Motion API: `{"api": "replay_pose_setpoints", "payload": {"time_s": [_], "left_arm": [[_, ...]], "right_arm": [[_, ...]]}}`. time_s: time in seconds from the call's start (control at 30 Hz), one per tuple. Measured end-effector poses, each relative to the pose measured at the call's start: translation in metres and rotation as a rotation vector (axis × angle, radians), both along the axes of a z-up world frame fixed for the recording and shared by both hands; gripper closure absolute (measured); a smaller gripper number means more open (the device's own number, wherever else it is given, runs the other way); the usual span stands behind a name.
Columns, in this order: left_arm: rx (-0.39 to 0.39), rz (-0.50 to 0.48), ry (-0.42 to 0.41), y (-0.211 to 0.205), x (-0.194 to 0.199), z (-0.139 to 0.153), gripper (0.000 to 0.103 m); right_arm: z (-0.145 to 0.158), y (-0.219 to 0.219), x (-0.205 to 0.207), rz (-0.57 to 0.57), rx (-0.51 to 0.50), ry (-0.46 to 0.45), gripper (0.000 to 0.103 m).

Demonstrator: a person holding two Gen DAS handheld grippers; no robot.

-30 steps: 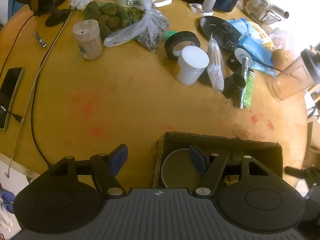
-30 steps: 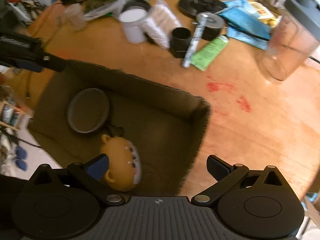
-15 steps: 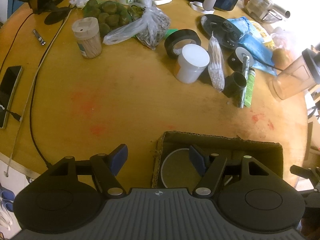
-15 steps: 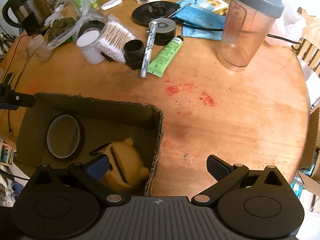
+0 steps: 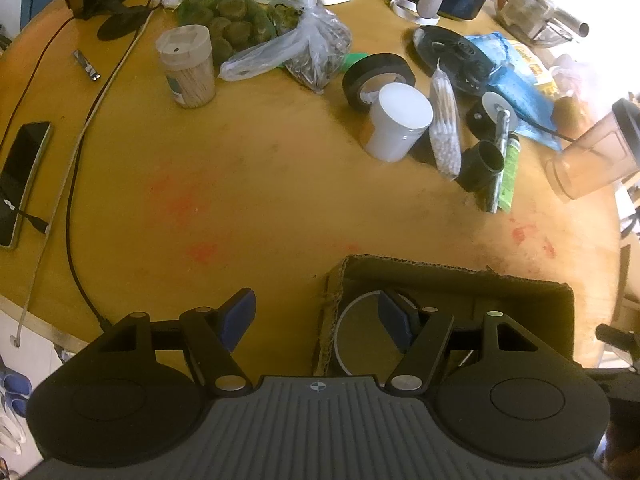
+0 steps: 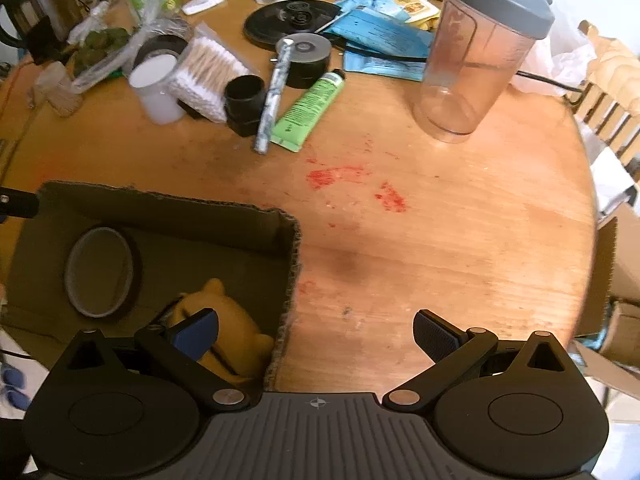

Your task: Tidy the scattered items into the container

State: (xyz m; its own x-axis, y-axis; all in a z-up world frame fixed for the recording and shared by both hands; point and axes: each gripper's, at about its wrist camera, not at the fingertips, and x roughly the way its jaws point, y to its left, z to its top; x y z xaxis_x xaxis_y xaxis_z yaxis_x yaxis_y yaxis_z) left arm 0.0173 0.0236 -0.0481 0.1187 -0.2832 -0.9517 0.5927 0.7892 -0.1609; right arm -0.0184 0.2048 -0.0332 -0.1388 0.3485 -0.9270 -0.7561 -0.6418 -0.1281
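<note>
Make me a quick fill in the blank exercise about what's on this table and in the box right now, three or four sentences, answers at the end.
1. Inside the cardboard box lie a roll of tape and a yellow ____.
2. The shaker bottle has a ____ lid.
3. The green tube lies on the ____, outside the box.
4. Both the left gripper and the right gripper hold ____.

Answers: toy; grey; table; nothing
</note>
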Motion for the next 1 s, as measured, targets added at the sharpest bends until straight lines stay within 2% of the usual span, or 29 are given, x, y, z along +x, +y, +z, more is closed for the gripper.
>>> {"api": "replay_pose_setpoints", "payload": {"time_s": [0.3,0.6,0.7,0.83,0.9,1.0], "left_arm": [[0.000,-0.028,0.008,0.001,0.003,-0.002,0.036],[-0.002,-0.048,0.013,0.001,0.006,-0.002,0.036],[-0.009,-0.064,0.012,0.002,0.011,-0.001,0.036],[-0.011,-0.087,0.016,0.002,0.017,-0.002,0.036],[-0.015,-0.098,0.014,0.004,0.020,-0.002,0.036],[-0.015,-0.101,0.015,0.007,0.025,-0.002,0.036]], "right_arm": [[-0.012,-0.006,-0.018,0.070,0.112,-0.218,0.000],[-0.017,-0.008,-0.022,0.055,0.033,-0.336,0.000],[-0.010,-0.008,-0.017,0.020,0.026,-0.299,0.000],[0.008,-0.012,-0.018,0.002,0.032,-0.161,0.000],[0.009,-0.012,-0.022,0.009,0.006,-0.101,0.000],[-0.001,-0.013,-0.035,0.051,-0.024,-0.083,0.000]]}}
